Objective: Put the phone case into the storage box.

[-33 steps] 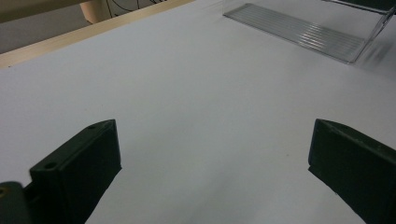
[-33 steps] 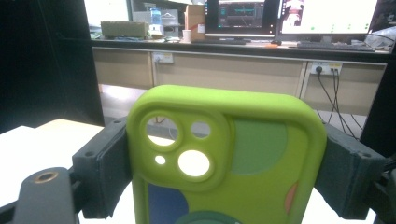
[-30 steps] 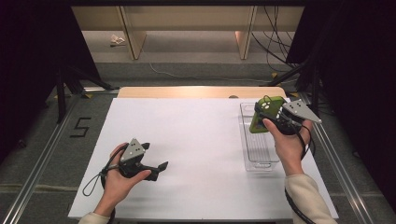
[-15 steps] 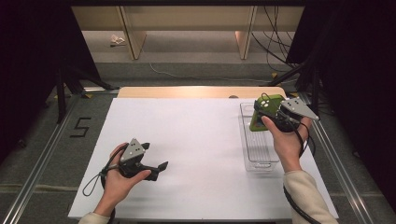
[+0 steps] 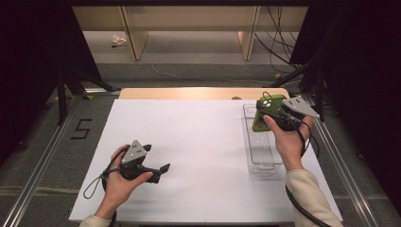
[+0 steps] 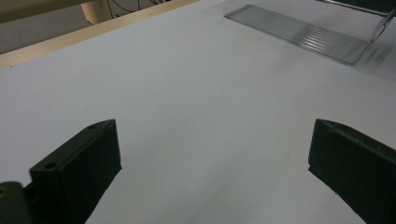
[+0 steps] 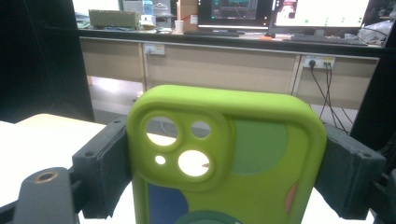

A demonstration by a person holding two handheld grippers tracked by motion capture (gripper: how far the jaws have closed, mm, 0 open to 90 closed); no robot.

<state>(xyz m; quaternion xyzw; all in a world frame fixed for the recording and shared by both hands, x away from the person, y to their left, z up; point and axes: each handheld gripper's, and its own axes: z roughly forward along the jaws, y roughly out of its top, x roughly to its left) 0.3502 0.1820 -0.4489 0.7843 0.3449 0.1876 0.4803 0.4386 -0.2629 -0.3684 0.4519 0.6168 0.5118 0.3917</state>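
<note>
The right claw (image 5: 265, 113) is clamped on a lime-green phone case (image 5: 264, 112), its two black jaws pressing the case's long edges, as the right gripper view makes plain: the case (image 7: 224, 158) stands upright between them, camera cut-outs at the top. Compared with a second ago, the hand has barely shifted; the case has drifted only slightly toward the far end of the clear plastic tray (image 5: 263, 156), and it hangs above that tray's far end, lifted clear of the tray floor. The left claw (image 5: 158, 171) hasn't budged, resting on the white bench (image 5: 198, 142) well off to the tray's left, jaws standing wide apart with nothing between them; from its own view the tray (image 6: 303, 35) lies ahead across bare bench. So little having changed, I'd judge the work is in a pause between lifting the case from the tray and carrying it somewhere, or setting it down into the tray; which of the two, I can't say. The grip looks square and secure.
</note>
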